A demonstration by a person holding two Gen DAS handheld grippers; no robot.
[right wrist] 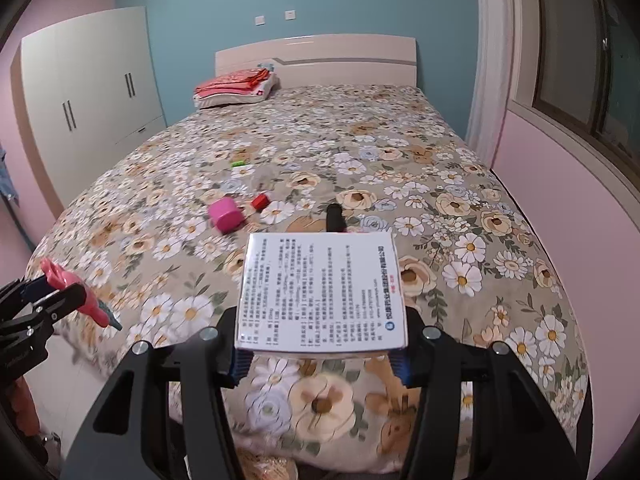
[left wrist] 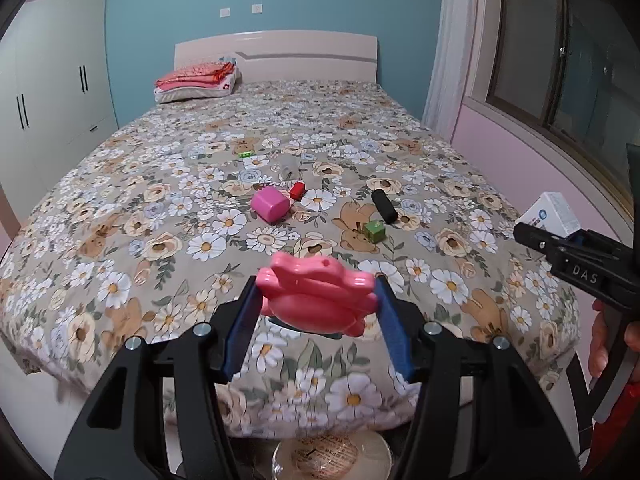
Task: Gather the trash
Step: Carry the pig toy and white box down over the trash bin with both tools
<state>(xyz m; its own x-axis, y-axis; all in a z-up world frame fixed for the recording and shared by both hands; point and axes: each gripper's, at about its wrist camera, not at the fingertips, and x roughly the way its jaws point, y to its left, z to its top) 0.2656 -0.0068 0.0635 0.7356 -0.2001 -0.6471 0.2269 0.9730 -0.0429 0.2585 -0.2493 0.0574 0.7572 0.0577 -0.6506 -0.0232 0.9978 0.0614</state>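
My left gripper (left wrist: 318, 300) squeezes a pink plastic toy (left wrist: 316, 294) above the foot of the bed (left wrist: 120, 216). My right gripper (right wrist: 322, 354) pinches a white printed box (right wrist: 322, 292). I think I should carry both slowly, keep squeezing, and let go only over the bin.

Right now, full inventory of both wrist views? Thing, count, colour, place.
pink toy: 1, pink, clamped in left gripper
white box: 1, white, printed text, clamped in right gripper
pink cube: 1, magenta, mid-bed
red block: 1, red, beside pink cube
green block: 1, green, near black cylinder
black cylinder: 1, black, mid-bed right
green piece: 1, bright green, farther up bed
folded bedding: 1 stack, red and white, by headboard
bed: 1, floral cover
wardrobe: 1, white, left wall
left gripper: 1, black
right gripper: 1, black
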